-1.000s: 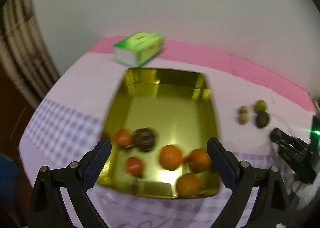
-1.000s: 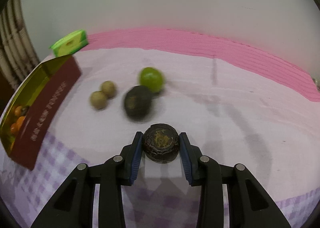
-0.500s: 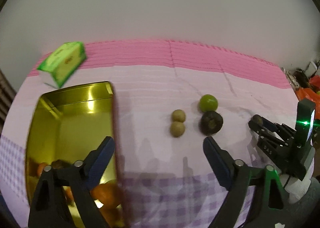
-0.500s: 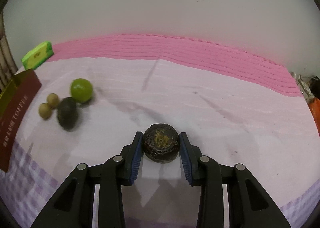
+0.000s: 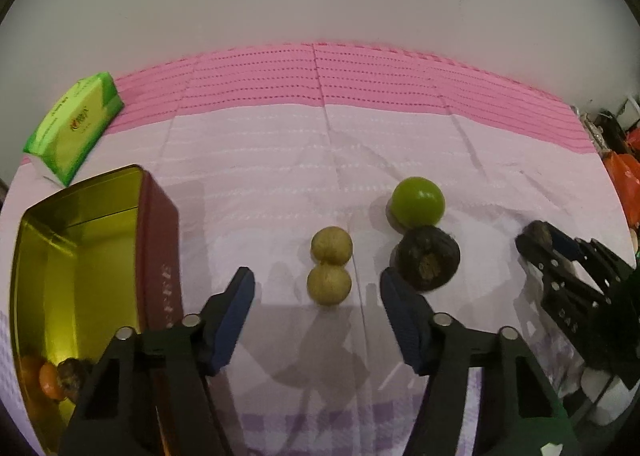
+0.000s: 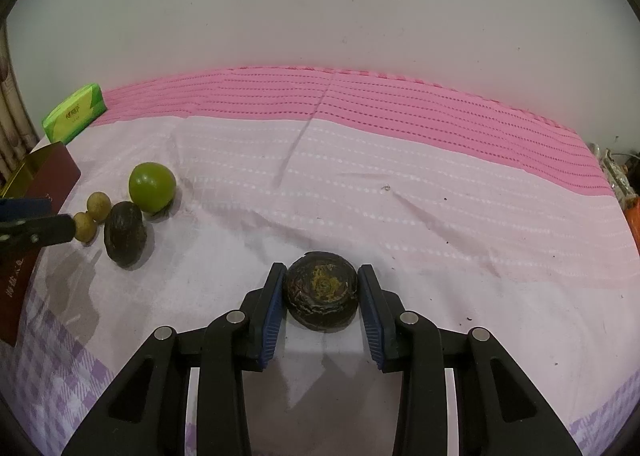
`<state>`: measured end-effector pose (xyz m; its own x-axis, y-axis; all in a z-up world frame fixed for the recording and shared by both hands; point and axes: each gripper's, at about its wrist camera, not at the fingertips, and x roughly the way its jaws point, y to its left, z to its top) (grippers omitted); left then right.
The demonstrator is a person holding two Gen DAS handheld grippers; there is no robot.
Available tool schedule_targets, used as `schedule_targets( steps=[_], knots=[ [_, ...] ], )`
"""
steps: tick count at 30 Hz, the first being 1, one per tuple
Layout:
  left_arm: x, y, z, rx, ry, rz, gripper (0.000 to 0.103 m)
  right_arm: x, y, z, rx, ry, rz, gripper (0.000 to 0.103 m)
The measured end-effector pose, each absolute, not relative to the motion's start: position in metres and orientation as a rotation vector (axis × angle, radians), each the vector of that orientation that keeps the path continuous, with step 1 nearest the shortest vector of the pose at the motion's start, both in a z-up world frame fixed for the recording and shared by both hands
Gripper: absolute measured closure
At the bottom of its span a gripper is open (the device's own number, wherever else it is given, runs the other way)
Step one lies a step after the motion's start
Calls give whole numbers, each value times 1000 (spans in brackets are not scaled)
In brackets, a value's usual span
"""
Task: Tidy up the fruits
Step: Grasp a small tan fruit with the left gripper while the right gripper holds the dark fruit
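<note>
Looking down the left wrist view: the left gripper [image 5: 316,292] hangs over a pink and lilac cloth-covered table [image 5: 256,184], its blue-padded jaws closing but apart, pressing on nothing.
Left target: two small tan round fruits [image 5: 330,265], touching each other, lie just ahead of the jaws and roughly on their centre line; the nearer one sits at the fingertips, not yet between the pads.
Neighbours: a wrinkled dark brown round fruit [image 5: 426,257] sits just beside the right-hand pad, with a smooth green round fruit [image 5: 417,202] touching it from behind.
Container: a gold-lined rectangular tin with dark red walls [image 5: 158,240] stands at the left, holding orange fruits [image 5: 44,376] and a dark one in its near corner.
Clutter: a green tissue pack [image 5: 72,124] lies beyond the tin.

Right wrist view: the right gripper [image 6: 321,296] is clamped on a dark brown ridged round fruit [image 6: 321,290], held just over the cloth, well apart from the tin.
Left risk: the right-hand pad may knock the wrinkled dark fruit and send it and the green one rolling; closing on one tan fruit could also flick its twin away.
Right risk: the held fruit is round and gripped only at its sides, so a tilt on the way to the tin could let it slip.
</note>
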<state>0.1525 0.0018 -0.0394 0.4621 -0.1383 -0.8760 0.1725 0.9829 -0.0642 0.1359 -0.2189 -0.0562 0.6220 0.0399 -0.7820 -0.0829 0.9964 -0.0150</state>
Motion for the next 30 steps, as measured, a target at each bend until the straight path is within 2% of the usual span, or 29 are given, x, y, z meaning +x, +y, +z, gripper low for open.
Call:
schedule_targets(
  steps=[4,8,12,14,30],
  knots=[
    [165,-2,-45,42,1077,-193,52,133,-223,-57,-49,896,71,66],
    [177,0,-54,5,1110,-192,64,133,-223,-57,-48,896,72,66],
    [181,1,-58,-9,1122,-188,69,132,-222,-57,-48,896,72,66],
    [179,0,-58,4,1121,-189,81,132,-223,-57,-48,896,72,66],
    [135,1,-43,-13,1124,-236,81,130,-224,-57,-46,896,72,66]
  ],
)
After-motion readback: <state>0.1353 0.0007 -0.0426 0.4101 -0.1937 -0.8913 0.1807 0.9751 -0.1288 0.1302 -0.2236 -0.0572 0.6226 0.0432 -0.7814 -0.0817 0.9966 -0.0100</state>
